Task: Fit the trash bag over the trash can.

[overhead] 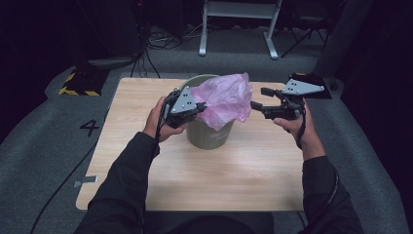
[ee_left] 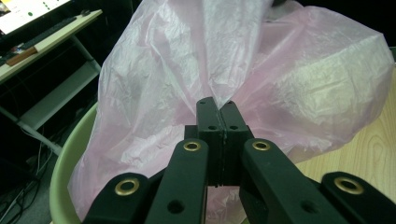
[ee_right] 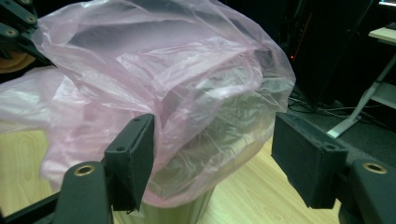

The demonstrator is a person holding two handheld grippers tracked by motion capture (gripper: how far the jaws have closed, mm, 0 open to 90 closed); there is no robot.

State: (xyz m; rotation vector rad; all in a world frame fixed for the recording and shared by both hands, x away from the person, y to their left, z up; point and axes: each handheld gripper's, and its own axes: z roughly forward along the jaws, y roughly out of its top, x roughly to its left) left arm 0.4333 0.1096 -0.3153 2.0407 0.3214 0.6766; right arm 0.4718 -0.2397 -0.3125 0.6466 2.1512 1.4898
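Observation:
A pale green bin [overhead: 209,132] stands on the wooden table [overhead: 204,180], with a thin pink plastic bag [overhead: 225,99] puffed up over its mouth. My left gripper [overhead: 200,106] is at the bin's left rim, shut on a pinch of the pink bag [ee_left: 243,70]; in the left gripper view its jaws meet on the film at the gripper's tip [ee_left: 219,106]. My right gripper [overhead: 257,98] is just right of the bag with its jaws apart. In the right gripper view the bag [ee_right: 187,93] bulges between the wide pads [ee_right: 135,158], and the green bin [ee_right: 187,212] shows below.
A white metal stand [overhead: 238,24] and cables lie on the grey floor beyond the table. A yellow-and-black striped block [overhead: 80,83] sits at the far left. A desk with a shelf [ee_left: 42,42] is in the background of the left gripper view.

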